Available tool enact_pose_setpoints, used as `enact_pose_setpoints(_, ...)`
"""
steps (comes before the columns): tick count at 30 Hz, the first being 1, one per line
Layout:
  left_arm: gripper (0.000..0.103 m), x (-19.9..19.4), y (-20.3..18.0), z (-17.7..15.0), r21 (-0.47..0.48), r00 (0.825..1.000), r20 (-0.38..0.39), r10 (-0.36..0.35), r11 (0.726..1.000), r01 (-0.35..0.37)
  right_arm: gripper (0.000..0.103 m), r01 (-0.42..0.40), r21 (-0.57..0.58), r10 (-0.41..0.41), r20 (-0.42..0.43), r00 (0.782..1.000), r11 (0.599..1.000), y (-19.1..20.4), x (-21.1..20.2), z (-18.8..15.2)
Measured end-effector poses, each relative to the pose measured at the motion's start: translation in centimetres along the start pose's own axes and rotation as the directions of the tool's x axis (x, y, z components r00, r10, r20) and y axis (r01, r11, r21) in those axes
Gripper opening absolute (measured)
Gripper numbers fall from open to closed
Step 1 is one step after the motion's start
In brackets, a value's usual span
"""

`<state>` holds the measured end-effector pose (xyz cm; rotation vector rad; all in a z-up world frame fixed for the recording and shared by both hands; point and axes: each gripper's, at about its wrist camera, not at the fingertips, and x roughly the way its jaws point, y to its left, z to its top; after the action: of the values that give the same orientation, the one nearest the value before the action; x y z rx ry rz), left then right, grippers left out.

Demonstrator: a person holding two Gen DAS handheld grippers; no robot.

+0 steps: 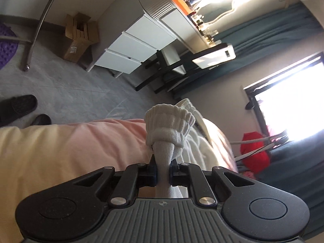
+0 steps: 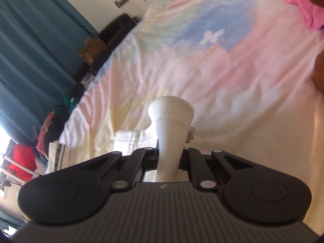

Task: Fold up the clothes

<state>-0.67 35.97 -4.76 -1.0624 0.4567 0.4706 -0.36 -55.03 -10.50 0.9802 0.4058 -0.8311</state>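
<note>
The left gripper (image 1: 163, 170) is pinched tight on a white ribbed sock (image 1: 169, 127), whose bunched cuff sticks out past the fingertips above the pastel bedspread (image 1: 60, 149), with a white drawer unit (image 1: 133, 48) and a cardboard box (image 1: 79, 38) far off across the grey floor. The right gripper (image 2: 169, 151) is likewise clamped on a white sock (image 2: 171, 119), its rounded end poking forward over the bedspread (image 2: 232, 77), while a folded white garment (image 2: 129, 139) lies just left of it and a pink towel (image 2: 299, 4) sits at the far right.
</note>
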Motion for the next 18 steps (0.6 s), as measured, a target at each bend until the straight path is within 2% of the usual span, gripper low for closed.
enact_pose_setpoints(3, 0.013, 0.5, -0.5, -0.4, 0.081, 0.997, -0.005, 0.074, 0.994, -0.073, 0.010, 0.061, 0.033, -0.058, -0.069, 0.996, 0.998, -1.3, 0.9, -0.3)
enact_pose_setpoints(5, 0.017, 0.6, -1.1, -0.6, 0.132, 0.994, 0.007, 0.107, 0.985, -0.107, 0.013, 0.073, 0.053, -0.068, -0.086, 0.994, 0.996, -2.0, 1.2, -0.3)
enact_pose_setpoints(8, 0.030, -0.4, -2.7, -1.6, 0.193, 0.989, 0.056, 0.138, 0.970, -0.147, 0.021, 0.096, 0.004, -0.096, -0.033, 0.995, 0.995, -1.1, 0.6, -0.2)
enact_pose_setpoints(10, 0.060, -1.0, -3.7, -2.2, 0.232, 0.984, 0.089, 0.157, 0.957, -0.174, 0.030, 0.099, -0.052, -0.099, 0.010, 0.995, 0.994, 0.0, 0.0, -0.2)
enact_pose_setpoints(11, 0.067, -1.4, -4.3, -2.5, 0.251, 0.980, 0.106, 0.166, 0.949, -0.188, 0.044, 0.101, -0.084, -0.098, 0.047, 0.994, 0.991, 0.7, -0.4, -0.2)
enact_pose_setpoints(12, 0.077, -1.7, -4.8, -2.8, 0.270, 0.977, 0.123, 0.174, 0.941, -0.202, 0.066, 0.106, -0.113, -0.095, 0.095, 0.991, 0.988, 1.3, -1.0, -0.2)
enact_pose_setpoints(13, 0.083, -2.0, -5.3, -3.2, 0.288, 0.973, 0.140, 0.182, 0.933, -0.216, 0.077, 0.108, -0.139, -0.087, 0.148, 0.985, 0.984, 1.9, -1.6, -0.3)
enact_pose_setpoints(14, 0.085, -2.4, -5.8, -3.5, 0.307, 0.969, 0.158, 0.189, 0.923, -0.230, 0.087, 0.096, -0.164, -0.065, 0.185, 0.981, 0.982, 2.5, -2.3, -0.3)
enact_pose_setpoints(16, 0.090, -3.0, -7.4, -4.7, 0.368, 0.966, 0.198, 0.169, 0.900, -0.233, 0.085, 0.071, -0.214, -0.015, 0.250, 0.968, 0.974, 3.6, -3.5, -0.5)
enact_pose_setpoints(18, 0.095, -3.7, -8.9, -6.0, 0.429, 0.964, 0.232, 0.133, 0.875, -0.224, 0.085, 0.003, -0.265, 0.063, 0.241, 0.968, 0.964, 4.9, -4.4, -0.7)
